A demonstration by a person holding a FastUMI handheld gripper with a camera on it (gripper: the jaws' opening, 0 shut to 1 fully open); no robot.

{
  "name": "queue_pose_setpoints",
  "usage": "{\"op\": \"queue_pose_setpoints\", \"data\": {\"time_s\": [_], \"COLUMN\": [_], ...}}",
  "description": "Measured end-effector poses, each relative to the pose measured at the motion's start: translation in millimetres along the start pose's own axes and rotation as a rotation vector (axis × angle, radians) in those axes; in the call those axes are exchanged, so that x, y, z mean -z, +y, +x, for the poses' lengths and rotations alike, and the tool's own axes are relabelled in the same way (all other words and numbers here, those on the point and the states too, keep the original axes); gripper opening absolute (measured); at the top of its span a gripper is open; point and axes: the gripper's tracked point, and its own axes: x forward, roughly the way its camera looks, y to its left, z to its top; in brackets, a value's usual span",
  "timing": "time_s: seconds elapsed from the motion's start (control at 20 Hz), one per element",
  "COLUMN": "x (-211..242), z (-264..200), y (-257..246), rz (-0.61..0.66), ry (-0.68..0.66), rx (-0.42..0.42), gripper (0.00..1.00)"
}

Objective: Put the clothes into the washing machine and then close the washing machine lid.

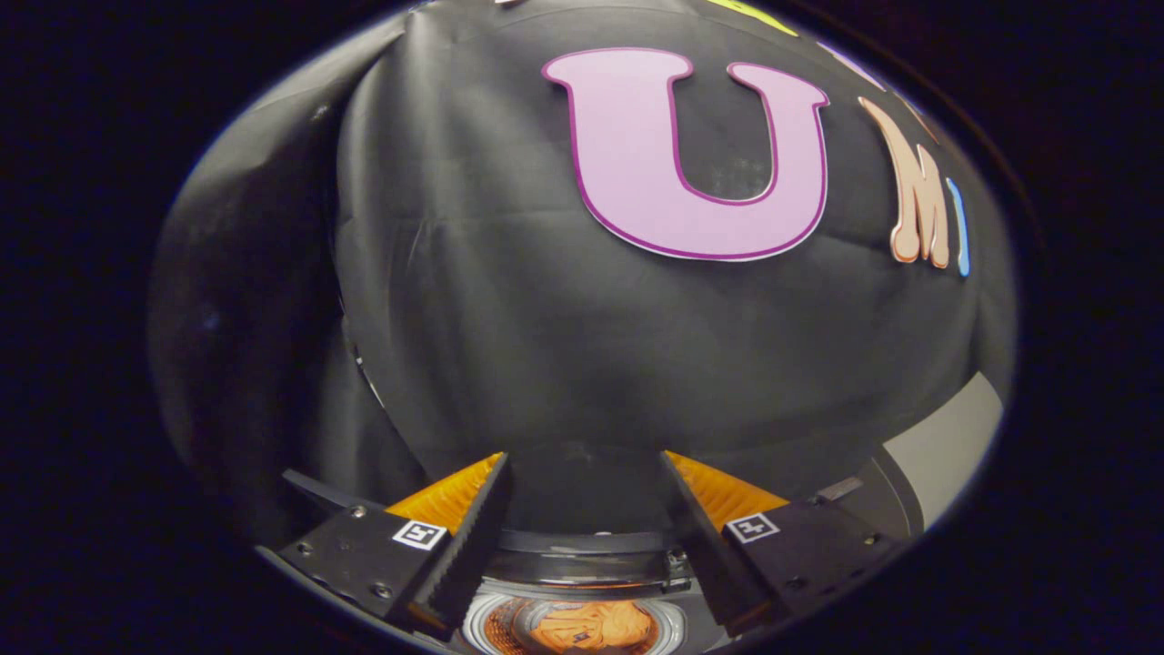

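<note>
My gripper is open, its two fingers spread wide with nothing between them, pointing at the black cloth wall. Below and between the fingers I look down into the washing machine's round drum opening, a light ring with an orange garment lying inside it. Just beyond the opening, between the fingers, a dark curved edge crosses, which looks like the raised lid or the back rim of the machine. The gripper hangs above the opening, not touching the garment.
The black cloth wall stands close ahead. A grey surface shows to the right of the right finger, likely part of the machine's top or a neighbouring surface.
</note>
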Motion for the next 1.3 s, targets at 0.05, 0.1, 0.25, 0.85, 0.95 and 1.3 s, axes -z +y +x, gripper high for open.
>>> {"op": "queue_pose_setpoints", "data": {"time_s": [0.05, 0.1, 0.25, 0.85, 0.95, 1.3], "x": [0.1, -0.3, 0.0, -0.6, -0.5, 6.1], "z": [-0.9, -1.0, -0.9, 2.6, 2.3, 4.7], "y": [0.0, -0.3, 0.1, 1.1, 0.5, 4.2], "rz": [0.000, -0.002, 0.000, 0.010, 0.011, 0.081], "ry": [0.005, 0.008, 0.011, 0.024, 0.033, 0.096], "rx": [-0.002, -0.002, -0.017, -0.065, -0.073, -0.126], "gripper": [0.96, 0.96, 0.96, 0.95, 0.95, 0.96]}}
